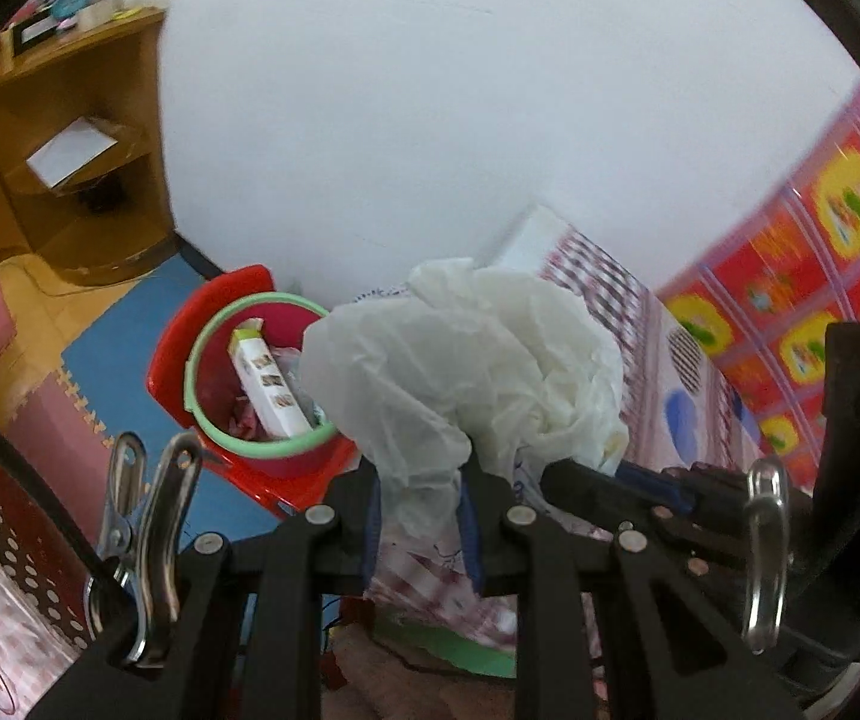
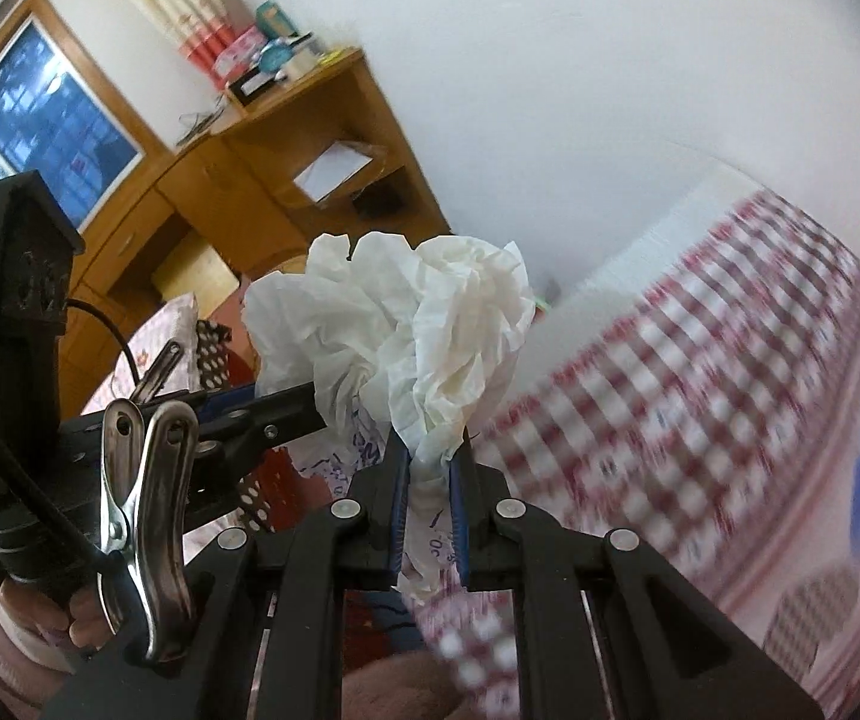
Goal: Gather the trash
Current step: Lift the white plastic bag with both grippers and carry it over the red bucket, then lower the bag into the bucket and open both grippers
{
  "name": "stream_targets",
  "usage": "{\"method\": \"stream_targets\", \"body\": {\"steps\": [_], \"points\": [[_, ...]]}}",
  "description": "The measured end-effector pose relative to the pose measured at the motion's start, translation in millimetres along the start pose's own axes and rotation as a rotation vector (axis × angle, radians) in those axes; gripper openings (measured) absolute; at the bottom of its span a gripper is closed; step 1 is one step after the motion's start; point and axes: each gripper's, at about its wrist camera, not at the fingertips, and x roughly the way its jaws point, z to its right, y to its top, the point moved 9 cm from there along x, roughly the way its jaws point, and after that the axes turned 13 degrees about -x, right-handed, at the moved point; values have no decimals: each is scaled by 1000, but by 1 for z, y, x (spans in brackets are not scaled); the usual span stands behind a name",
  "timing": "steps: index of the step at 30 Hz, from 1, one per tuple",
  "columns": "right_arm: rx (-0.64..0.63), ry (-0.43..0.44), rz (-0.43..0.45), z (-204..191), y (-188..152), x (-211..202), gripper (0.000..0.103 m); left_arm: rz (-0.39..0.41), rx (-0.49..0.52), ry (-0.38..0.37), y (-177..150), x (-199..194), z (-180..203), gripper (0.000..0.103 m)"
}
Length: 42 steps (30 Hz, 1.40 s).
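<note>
A crumpled wad of white tissue paper (image 1: 478,360) rides clamped between two claws at once: the left claw (image 1: 418,510) pinches its lower tail between narrow blue-padded jaws, and the right claw (image 2: 430,510) grips a twisted stem of the same wad (image 2: 406,330), its jaws also nearly closed on the paper. In the left wrist view the right claw reaches in from the right side and meets the tissue just beside the left one.

Ahead of the left claw and a little to its left stands the red wastebasket with a pale green rim (image 1: 262,384), set on a red base on the blue foam floor mat (image 1: 112,336). A long white carton (image 1: 268,378) and some scraps already lie inside it. The tissue hangs above and to the right of the basket's mouth, not yet over it. To the right of both claws runs a bed in red-checked cloth (image 2: 700,372); a wooden desk with open shelves (image 1: 70,150) stands far left against the white wall.

The step in hand appears to be the carry to the bin. The next move would call for bringing the wad over the green rim, then opening both claws together so the paper drops cleanly without snagging on a pad.
</note>
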Motion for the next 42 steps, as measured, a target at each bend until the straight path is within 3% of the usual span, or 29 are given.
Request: {"method": "stream_targets", "body": {"steps": [10, 18, 29, 40, 42], "points": [[17, -28, -44, -4, 62, 78, 13, 15, -1, 38, 79, 28, -59, 22], [208, -120, -142, 4, 71, 155, 13, -107, 114, 18, 122, 84, -105, 22], [380, -192, -263, 13, 52, 247, 14, -265, 244, 10, 125, 168, -155, 22], [475, -236, -345, 36, 24, 311, 14, -377, 254, 33, 105, 244, -191, 22], [478, -251, -355, 37, 23, 319, 20, -388, 259, 39, 101, 252, -194, 22]]}}
